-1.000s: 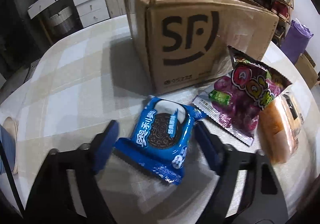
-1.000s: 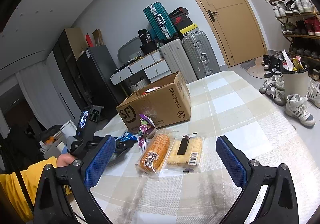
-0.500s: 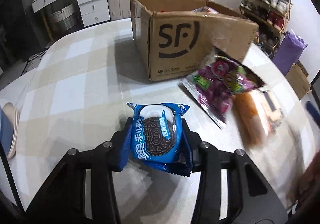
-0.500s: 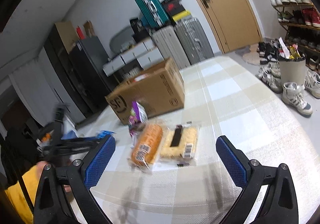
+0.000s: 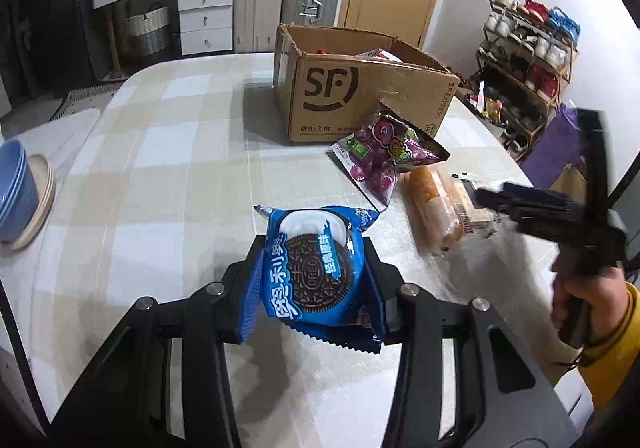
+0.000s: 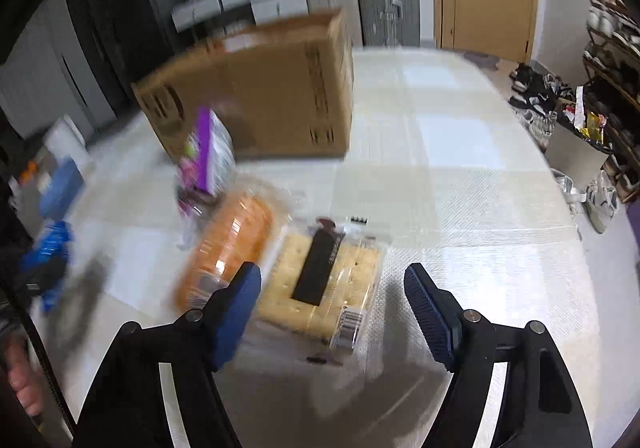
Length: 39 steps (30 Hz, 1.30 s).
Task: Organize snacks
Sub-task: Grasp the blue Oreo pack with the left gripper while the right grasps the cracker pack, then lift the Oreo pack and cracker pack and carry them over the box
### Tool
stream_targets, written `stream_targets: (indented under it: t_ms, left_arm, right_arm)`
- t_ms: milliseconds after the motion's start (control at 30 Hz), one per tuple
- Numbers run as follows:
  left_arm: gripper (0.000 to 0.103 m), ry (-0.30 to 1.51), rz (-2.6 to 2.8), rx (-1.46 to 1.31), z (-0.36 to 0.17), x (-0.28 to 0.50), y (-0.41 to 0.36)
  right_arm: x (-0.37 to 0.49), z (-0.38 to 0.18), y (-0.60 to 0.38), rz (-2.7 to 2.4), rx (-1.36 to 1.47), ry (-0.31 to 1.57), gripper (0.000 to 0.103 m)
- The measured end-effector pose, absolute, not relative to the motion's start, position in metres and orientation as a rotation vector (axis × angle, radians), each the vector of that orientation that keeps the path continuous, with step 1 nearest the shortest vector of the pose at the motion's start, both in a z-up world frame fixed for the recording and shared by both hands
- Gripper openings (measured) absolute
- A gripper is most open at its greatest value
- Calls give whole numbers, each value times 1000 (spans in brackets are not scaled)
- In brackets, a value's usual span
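Blue foil Oreo biscuit packet point(image 5: 320, 268) now clamped in left hand-held gripper point(image 5: 314, 280) and lifted clear of checked desk point(image 5: 168, 151), ready for brown cardboard box point(image 5: 360, 87); right hand-held gripper point(image 6: 332, 288) just narrowed, still apart, around clear-wrapped cracker pack point(image 6: 320, 284), not gripping.

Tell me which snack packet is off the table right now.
The blue cookie packet, clamped in the left claw. The purple, orange and cracker packets lie on the table.

One cardboard box point(image 5: 360, 87) stands on the bench point(image 5: 168, 151). Near the box are four snack packs: one Oreo pack point(image 5: 316, 272), one purple bag point(image 5: 384, 155), one orange roll point(image 5: 432, 207), one cracker pack point(image 6: 324, 284).
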<state>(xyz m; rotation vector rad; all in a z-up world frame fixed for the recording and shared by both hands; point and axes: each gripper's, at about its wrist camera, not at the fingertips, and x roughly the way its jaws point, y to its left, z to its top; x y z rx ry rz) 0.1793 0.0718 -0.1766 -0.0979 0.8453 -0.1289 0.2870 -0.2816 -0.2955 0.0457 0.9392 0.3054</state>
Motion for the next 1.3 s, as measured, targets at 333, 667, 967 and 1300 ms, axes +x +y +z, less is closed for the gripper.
stream_targets:
  t_ms: [333, 667, 967, 1300]
  left_arm:
    - [40, 854, -130, -134, -184, 178, 73]
    - [40, 830, -121, -139, -168, 167, 70]
    - [41, 777, -130, -115, -133, 150, 58]
    - [41, 710, -166, -125, -81, 154, 54]
  right_arm:
    - [284, -301, -262, 320, -59, 943, 63]
    - [258, -268, -300, 393, 149, 836, 63]
    - [203, -189, -308, 539, 258, 670, 63]
    - [180, -115, -297, 656, 304, 550, 63]
